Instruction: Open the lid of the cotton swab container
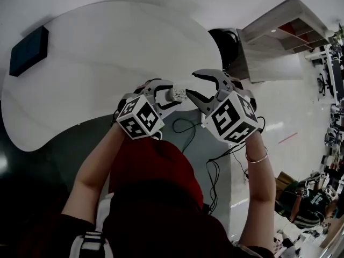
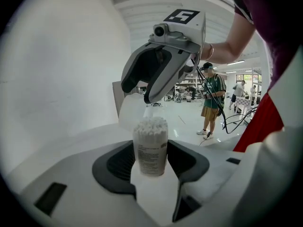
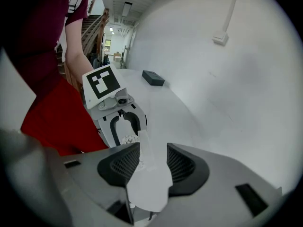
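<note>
The cotton swab container (image 2: 151,145) is a small clear tube with a printed label and swab heads showing bare at its top. It stands upright in my left gripper (image 2: 151,167), which is shut on it. In the head view the container (image 1: 177,94) hangs over the near edge of the white table (image 1: 107,52). My right gripper (image 1: 191,84) faces it from the right, a short way off. The right gripper (image 3: 154,162) is shut on a thin clear lid (image 3: 145,150), which rests against its left pad. The lid (image 2: 150,110) is just above the swabs.
A dark flat box (image 1: 28,50) lies at the table's far left corner, also visible as the box (image 3: 153,78). Black cables (image 1: 215,160) trail over the floor below my hands. A wooden shelf (image 1: 285,36) stands at the right. A person in green (image 2: 210,98) stands farther back.
</note>
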Available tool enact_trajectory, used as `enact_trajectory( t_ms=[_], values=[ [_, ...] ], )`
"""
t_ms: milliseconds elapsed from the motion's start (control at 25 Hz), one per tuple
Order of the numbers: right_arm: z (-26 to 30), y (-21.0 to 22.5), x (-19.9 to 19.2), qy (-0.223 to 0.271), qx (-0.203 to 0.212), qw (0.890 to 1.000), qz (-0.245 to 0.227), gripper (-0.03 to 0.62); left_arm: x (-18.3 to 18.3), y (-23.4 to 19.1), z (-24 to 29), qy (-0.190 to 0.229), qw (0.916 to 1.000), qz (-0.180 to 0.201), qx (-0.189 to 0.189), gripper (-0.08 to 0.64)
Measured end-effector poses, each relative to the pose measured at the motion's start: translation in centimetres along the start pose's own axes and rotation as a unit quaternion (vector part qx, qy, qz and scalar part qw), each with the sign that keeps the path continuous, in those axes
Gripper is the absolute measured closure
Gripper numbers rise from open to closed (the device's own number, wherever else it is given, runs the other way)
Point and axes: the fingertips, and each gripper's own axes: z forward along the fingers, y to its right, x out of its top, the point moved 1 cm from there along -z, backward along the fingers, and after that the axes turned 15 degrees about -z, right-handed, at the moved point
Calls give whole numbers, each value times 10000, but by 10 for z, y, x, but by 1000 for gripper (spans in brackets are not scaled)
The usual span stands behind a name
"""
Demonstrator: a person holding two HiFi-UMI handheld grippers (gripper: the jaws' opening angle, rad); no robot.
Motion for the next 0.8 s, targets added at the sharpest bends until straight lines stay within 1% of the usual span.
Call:
enact_trajectory(
  t_ms=[160, 440, 520, 600, 800],
  values=[
    [2, 1, 0, -26, -65, 10000, 20, 402, -1, -1, 0, -7, 10000, -33, -49, 327],
    [-4, 4, -3, 29, -109, 9998, 190, 402, 5, -6, 7, -17, 9999, -96, -122, 327],
    [-4, 4, -3, 117, -141, 9991, 393, 402, 5, -10, 9, -14, 9999, -100, -117, 327],
    [-6, 4, -4, 236, -218, 9968, 739, 402, 5, -15, 10, -1, 9999, -124, -114, 327],
    [-17, 5, -12, 536, -389, 9867, 1483, 402, 6, -25, 16, 1, 9998, -188, -115, 327]
  ],
)
